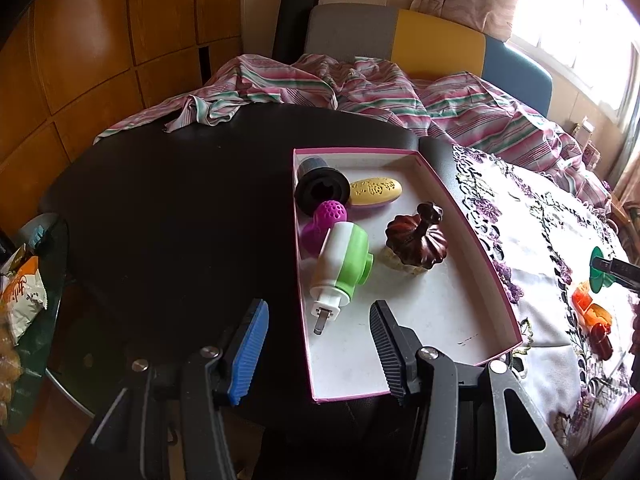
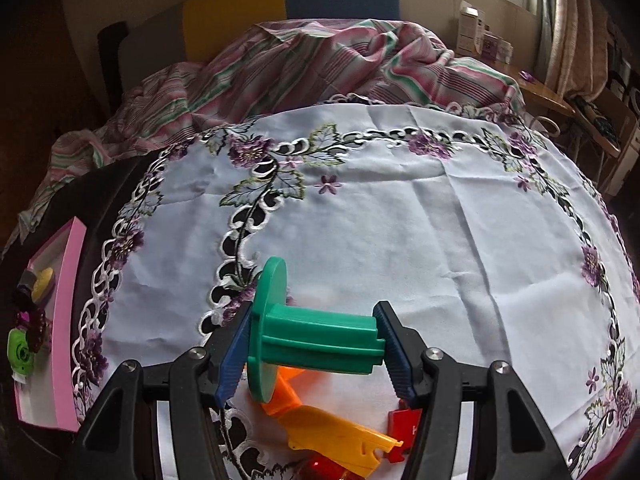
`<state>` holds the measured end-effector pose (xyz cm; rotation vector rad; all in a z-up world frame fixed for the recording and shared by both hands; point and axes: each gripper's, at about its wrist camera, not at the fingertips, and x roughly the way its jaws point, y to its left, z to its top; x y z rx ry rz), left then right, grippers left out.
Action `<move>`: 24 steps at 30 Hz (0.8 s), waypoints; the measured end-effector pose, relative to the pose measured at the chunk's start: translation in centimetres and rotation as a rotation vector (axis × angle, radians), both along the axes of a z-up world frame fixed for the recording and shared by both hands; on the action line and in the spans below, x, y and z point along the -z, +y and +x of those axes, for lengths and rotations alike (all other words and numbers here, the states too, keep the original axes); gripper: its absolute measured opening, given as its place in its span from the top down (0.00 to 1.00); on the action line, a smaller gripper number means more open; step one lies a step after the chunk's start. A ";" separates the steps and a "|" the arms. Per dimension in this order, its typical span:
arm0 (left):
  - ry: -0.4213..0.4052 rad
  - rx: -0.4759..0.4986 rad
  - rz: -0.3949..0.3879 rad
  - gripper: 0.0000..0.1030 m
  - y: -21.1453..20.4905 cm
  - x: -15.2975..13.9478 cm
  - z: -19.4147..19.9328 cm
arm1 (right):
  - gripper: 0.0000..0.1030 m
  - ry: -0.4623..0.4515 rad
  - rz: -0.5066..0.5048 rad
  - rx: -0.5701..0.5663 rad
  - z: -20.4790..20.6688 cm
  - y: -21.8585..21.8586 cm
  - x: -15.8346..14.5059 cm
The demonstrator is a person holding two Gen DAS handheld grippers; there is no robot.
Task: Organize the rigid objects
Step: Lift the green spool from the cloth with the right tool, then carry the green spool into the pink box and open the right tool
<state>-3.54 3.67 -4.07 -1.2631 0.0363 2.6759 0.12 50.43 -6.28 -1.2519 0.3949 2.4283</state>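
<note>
A pink-rimmed white box [image 1: 452, 196] lies on the black table. It holds a black cylinder [image 1: 322, 192], a yellow oval bar [image 1: 376, 192], a magenta perforated piece [image 1: 326, 218], a white and green plug-in device [image 1: 342, 268] and a dark red pumpkin-shaped lid [image 1: 416, 240]. My left gripper [image 1: 319, 304] hovers open over the box's near end, nothing between its fingers. My right gripper [image 2: 314, 308] is shut on a green flanged spool [image 2: 316, 338], held above the embroidered cloth. In the left wrist view the spool [image 1: 598, 280] shows at the far right.
Orange and yellow plastic pieces [image 2: 336, 428] and red pieces [image 2: 404, 424] lie on the white embroidered cloth [image 2: 400, 220] under the right gripper. A striped sheet [image 1: 360, 88] is bunched along the table's far side. Snack bags [image 1: 20, 300] sit at the left.
</note>
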 end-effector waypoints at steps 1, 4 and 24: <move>-0.001 0.000 0.001 0.48 0.0 0.0 0.0 | 0.41 -0.004 0.003 -0.010 -0.1 -0.3 0.0; 0.003 0.001 0.003 0.48 -0.1 0.0 0.0 | 0.41 -0.019 0.005 -0.038 -0.3 -0.9 0.2; -0.007 -0.084 0.022 0.48 -3.6 0.6 -0.4 | 0.41 0.090 -0.113 -0.646 -3.2 -25.4 -5.1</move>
